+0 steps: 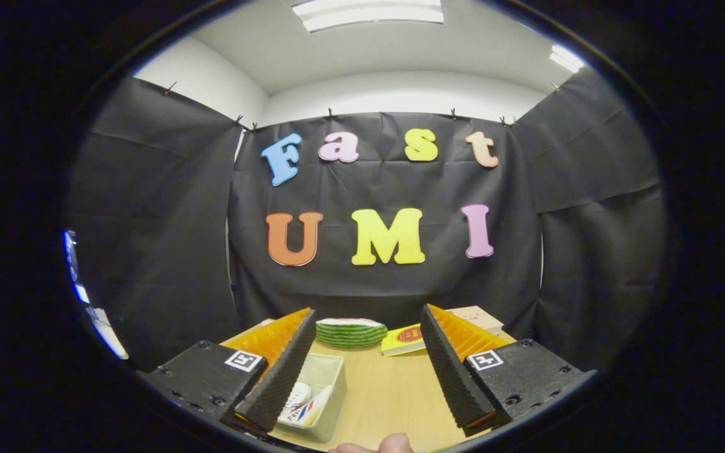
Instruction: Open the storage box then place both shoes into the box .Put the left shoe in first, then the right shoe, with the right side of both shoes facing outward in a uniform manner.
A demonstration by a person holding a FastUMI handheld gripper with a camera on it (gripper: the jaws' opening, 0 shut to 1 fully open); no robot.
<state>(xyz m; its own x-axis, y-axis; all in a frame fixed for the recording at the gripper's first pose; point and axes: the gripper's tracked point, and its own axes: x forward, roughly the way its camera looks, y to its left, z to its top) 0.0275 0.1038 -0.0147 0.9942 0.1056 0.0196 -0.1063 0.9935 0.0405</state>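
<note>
Item: your gripper [365,371], fingers spread wide, holding nothing, raised above the table [394,390].
Item: storage box [318,396], near left by the left finger, open, one shoe [303,402] inside.
Item: striped cushion [351,332] and books [403,340], far edge, likely clutter.

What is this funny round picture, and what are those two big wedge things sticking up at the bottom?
Those two wedges are the fingers of a grabbing tool that a person carries by hand. A little camera rides on the tool and looks forward, so the picture comes from the tool itself. The fingers are spread open and hold nothing. Below them is a wooden table. Between the fingers, near one of them, sits a pale box with a white shoe showing inside. Beyond the fingers lie a striped green round thing and a yellow packet. A fingertip of the person peeks in at the very bottom.
</note>
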